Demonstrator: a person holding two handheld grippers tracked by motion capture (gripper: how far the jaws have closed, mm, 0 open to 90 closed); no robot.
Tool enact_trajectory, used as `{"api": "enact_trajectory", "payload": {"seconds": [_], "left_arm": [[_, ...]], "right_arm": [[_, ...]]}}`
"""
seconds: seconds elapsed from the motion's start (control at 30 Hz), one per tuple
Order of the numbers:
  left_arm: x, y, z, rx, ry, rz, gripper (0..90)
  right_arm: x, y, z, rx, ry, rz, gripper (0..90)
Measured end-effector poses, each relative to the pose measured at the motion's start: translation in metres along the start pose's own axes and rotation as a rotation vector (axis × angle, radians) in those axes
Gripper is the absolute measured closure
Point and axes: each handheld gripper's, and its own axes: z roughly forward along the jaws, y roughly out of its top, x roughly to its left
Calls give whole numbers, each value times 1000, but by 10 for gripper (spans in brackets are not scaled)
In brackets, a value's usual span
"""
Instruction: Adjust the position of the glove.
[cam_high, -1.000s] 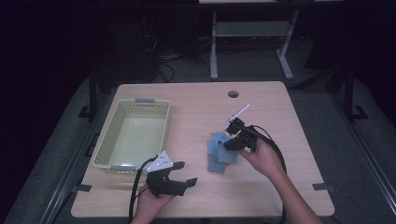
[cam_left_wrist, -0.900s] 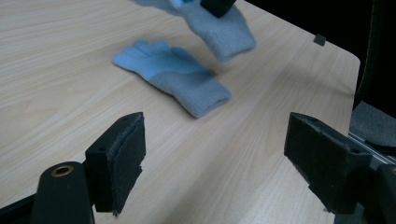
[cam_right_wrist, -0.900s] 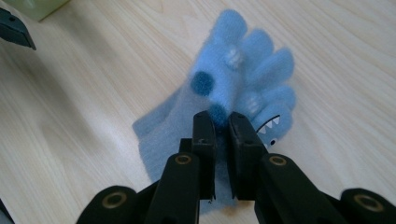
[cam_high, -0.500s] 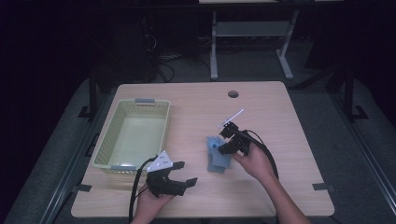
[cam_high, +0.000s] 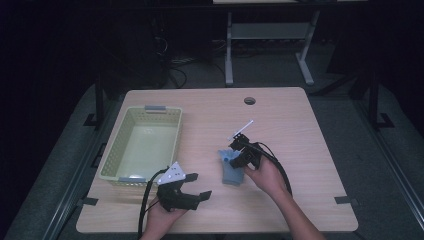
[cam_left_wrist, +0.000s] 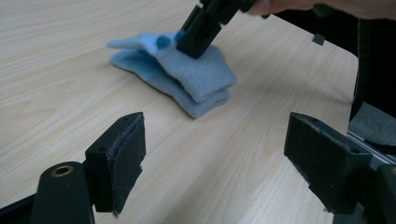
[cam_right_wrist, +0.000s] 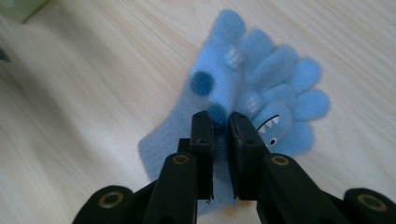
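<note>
One counter (cam_high: 310, 150) of pale wood carries everything. A yellow-green basket (cam_high: 112, 157) sits at its left side, well apart from the gloves. Two light blue gloves (cam_high: 231, 171) lie stacked flat on the counter, right of the basket and near the middle; the right tool's view shows dark blue pom-poms on the top one and a small toothed face on a fingertip. Left tool (cam_high: 192, 186) rests at the near counter edge in the left hand (cam_high: 162, 217), jaws spread wide with nothing between them, pointing toward the gloves and apart from them. Right tool (cam_right_wrist: 221, 126), held in the right hand (cam_high: 267, 177), is down on the top glove; its jaws have just eased slightly apart but stand almost together, pinching a fold of blue knit at a pom-pom.
</note>
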Motion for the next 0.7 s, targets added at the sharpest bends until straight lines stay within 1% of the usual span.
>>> {"api": "enact_trajectory", "payload": {"seconds": [0.1, 0.13, 0.17, 0.2, 0.23, 0.27, 0.3, 0.33, 0.37, 0.4, 0.47, 0.53, 0.6, 0.63, 0.67, 0.7], "left_arm": [[1, 0, 0, -3, -2, -2, 204], [1, 0, 0, -3, -2, -2, 203], [1, 0, 0, -3, -2, -4, 204], [1, 0, 0, -3, -4, -9, 204], [1, 0, 0, -3, -5, -11, 204], [1, 0, 0, -3, -5, -9, 204], [1, 0, 0, 0, -4, -4, 204], [1, 0, 0, 0, -4, -4, 204], [1, 0, 1, 3, -5, -3, 204], [1, 0, 1, 5, -5, -3, 204], [0, 0, 2, 7, -7, -6, 206], [0, 0, 1, 9, -12, -6, 223], [0, 0, 1, 8, -15, -10, 227], [-1, 0, 1, 1, -18, -21, 230], [0, 0, 0, 7, -18, -16, 231], [0, 0, 0, 5, -18, -21, 234]], "right_arm": [[-1, -2, 8, 11, -2, 10, 769], [-1, -2, 8, 11, -2, 10, 769], [-1, -3, 11, 26, -5, 9, 704], [-1, -2, 12, 26, -4, 10, 679], [-1, -2, 10, 20, 7, 8, 679], [-1, -2, 8, 6, 5, 4, 679], [-1, -2, 4, -11, 1, 10, 692], [-1, -2, 4, -11, 1, 10, 692], [-1, -2, -1, -38, 9, 9, 735], [-1, -2, -2, -46, 6, 12, 751], [-1, -3, -1, -49, 5, 4, 774], [0, -3, -1, -48, 7, 6, 778], [1, -2, 6, -43, 9, 7, 788], [2, -1, 9, -38, 7, 5, 790], [2, -1, 11, -30, 9, 7, 795], [1, -1, 14, -22, 3, 5, 795]]}}
